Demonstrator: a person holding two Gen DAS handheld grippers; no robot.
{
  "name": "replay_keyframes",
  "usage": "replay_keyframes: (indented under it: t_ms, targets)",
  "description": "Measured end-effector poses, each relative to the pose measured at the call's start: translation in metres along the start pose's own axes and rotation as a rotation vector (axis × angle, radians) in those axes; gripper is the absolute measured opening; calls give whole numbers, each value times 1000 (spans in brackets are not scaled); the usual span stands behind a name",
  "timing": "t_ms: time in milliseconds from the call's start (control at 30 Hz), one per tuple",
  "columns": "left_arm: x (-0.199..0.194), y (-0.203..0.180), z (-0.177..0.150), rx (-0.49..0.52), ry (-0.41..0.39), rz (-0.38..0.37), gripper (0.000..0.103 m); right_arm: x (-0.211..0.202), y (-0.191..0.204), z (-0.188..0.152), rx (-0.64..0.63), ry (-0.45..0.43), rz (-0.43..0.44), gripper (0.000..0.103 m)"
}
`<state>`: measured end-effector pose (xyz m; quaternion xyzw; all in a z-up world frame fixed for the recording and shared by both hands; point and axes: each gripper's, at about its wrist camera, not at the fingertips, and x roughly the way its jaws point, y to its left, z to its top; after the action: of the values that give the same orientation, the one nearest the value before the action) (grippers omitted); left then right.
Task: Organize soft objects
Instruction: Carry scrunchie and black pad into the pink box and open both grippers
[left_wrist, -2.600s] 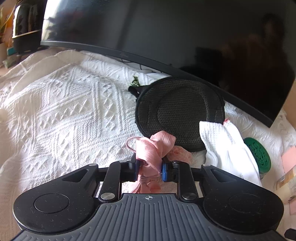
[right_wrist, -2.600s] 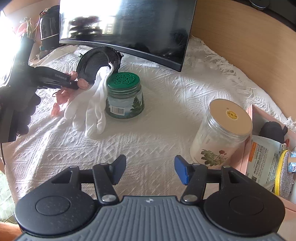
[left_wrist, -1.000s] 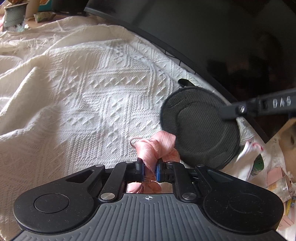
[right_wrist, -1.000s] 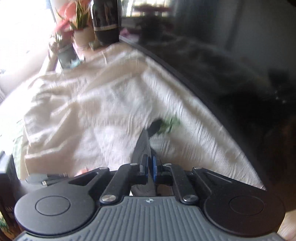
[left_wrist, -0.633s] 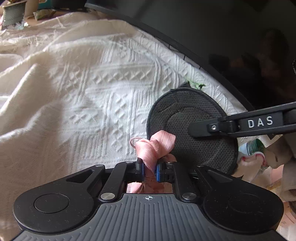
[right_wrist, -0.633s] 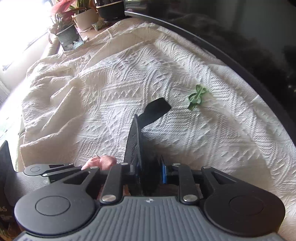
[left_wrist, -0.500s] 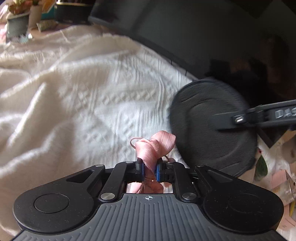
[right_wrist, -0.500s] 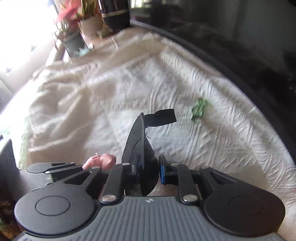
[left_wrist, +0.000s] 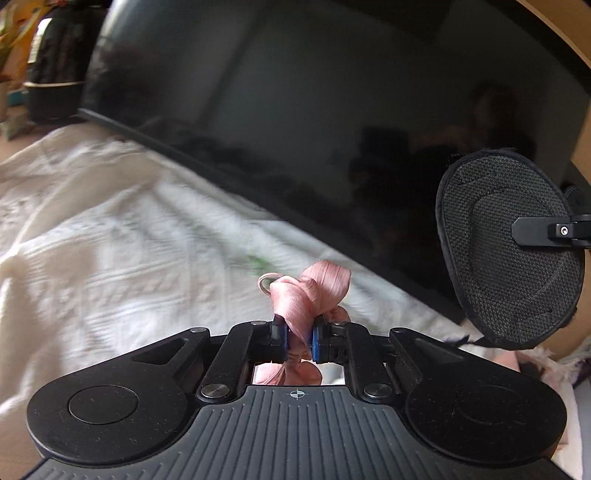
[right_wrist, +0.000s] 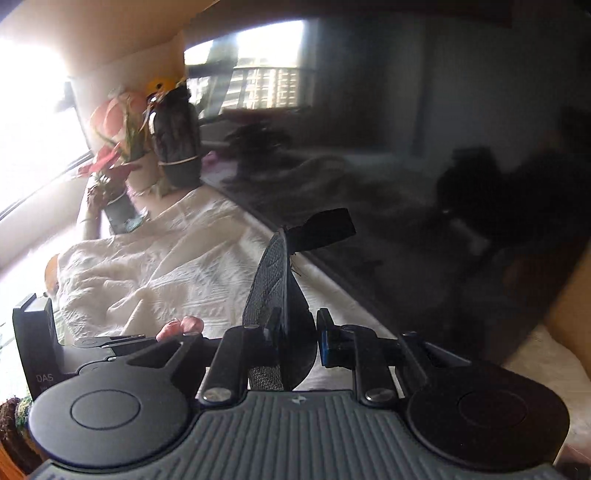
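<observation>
With the left gripper (left_wrist: 298, 339) clamped on the pink ribbon (left_wrist: 308, 295) and the right gripper (right_wrist: 293, 336) pinching the black mesh pad (right_wrist: 271, 273) by its edge beside the monitor (left_wrist: 332, 110), either limp item could slip loose.

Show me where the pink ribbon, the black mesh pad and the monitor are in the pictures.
pink ribbon (left_wrist: 306, 291): left wrist view, on its knot.
black mesh pad (left_wrist: 506, 251): left wrist view, middle of its mesh face.
monitor (left_wrist: 295, 110): left wrist view, on the dark screen.

Surface: covered by white textured cloth (left_wrist: 110, 240), rumpled.
Resting on it: dark curved monitor (left_wrist: 314, 129); small green scrap (left_wrist: 258, 263), blurred.
</observation>
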<state>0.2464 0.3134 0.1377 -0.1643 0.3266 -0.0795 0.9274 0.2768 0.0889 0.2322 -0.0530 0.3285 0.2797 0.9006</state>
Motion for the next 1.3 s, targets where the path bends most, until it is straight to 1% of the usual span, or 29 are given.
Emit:
replay_keyframes:
  t_ms: [200,367,500,600,700,867,1000,1067,1100,1133,1200,1233,1267,1300]
  targets:
    - [16,-85,-3,115,38,-125,13,-59,-48,-32,71,-46,-78,18]
    - [25,-153,-12,211,80,-225,13,-107,-89,-64,116,-90,-159,18]
    - [37,-203,-25,277,144,-288,13,-142,-121,-92,153,-130,-221,18]
    - [43,-241,-36,323,180,-351,13,-164,-145,-115,197,-146,-270,18]
    - [46,-279,-50,366,208,-419,13,-182,-167,-135,224,-155,-334,18]
    - [60,-331,-74,438,257,-500,13,-212,-198,-166,232,-157,-453,18]
    - [80,-365,-93,452,310,-540,14,-226,-209,-184,222,-153,-540,18]
    - [95,-376,-101,434,335,-568,14,-230,-215,-191,236,-149,-564,18]
    - [105,-381,-106,424,353,-579,16,-235,-220,-197,249,-147,-568,18]
    - [112,-380,-115,422,388,-573,19,-238,-225,-202,261,-144,-572,18]
    - [140,-389,-131,459,485,-504,20,-237,-234,-210,276,-132,-583,18]
    - [147,-394,-140,497,511,-464,20,-236,-237,-214,285,-124,-584,18]
    - [157,-396,-148,530,521,-425,21,-233,-241,-219,295,-113,-579,18]
    - [164,-397,-153,546,523,-405,28,-231,-244,-225,306,-101,-572,18]
